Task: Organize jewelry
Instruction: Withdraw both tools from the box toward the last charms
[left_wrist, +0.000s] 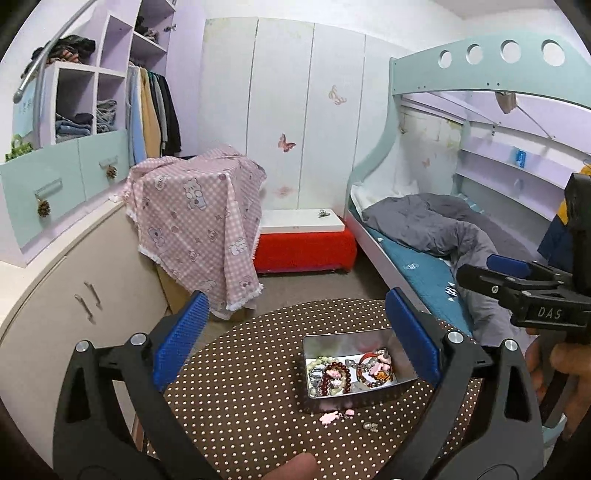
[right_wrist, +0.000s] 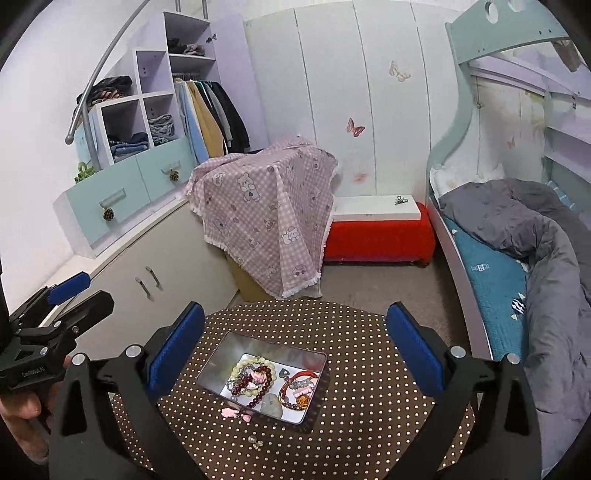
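A shallow metal tin (left_wrist: 386, 390) (right_wrist: 216, 361) sits on a round table with a brown polka-dot cloth (left_wrist: 251, 387) (right_wrist: 369, 387). In the tin lie beaded bracelets (left_wrist: 334, 374) (right_wrist: 258, 380) and pink charms. On the cloth by the tin's near edge lie pink hair clips (left_wrist: 332, 416) (right_wrist: 236, 414) and a small pearl earring (left_wrist: 369, 426) (right_wrist: 255, 441). My left gripper (left_wrist: 295, 343) is open and empty above the table. My right gripper (right_wrist: 295, 354) is open and empty above the tin; it also shows at the right of the left wrist view (left_wrist: 517, 280).
A box draped in pink checked cloth (left_wrist: 199, 221) (right_wrist: 266, 206) stands beyond the table. A red bench with a white top (left_wrist: 303, 236) (right_wrist: 376, 229) is behind it. A bunk bed with a grey duvet (left_wrist: 443, 229) (right_wrist: 517, 221) is right, cupboards (left_wrist: 92, 295) (right_wrist: 155, 266) left.
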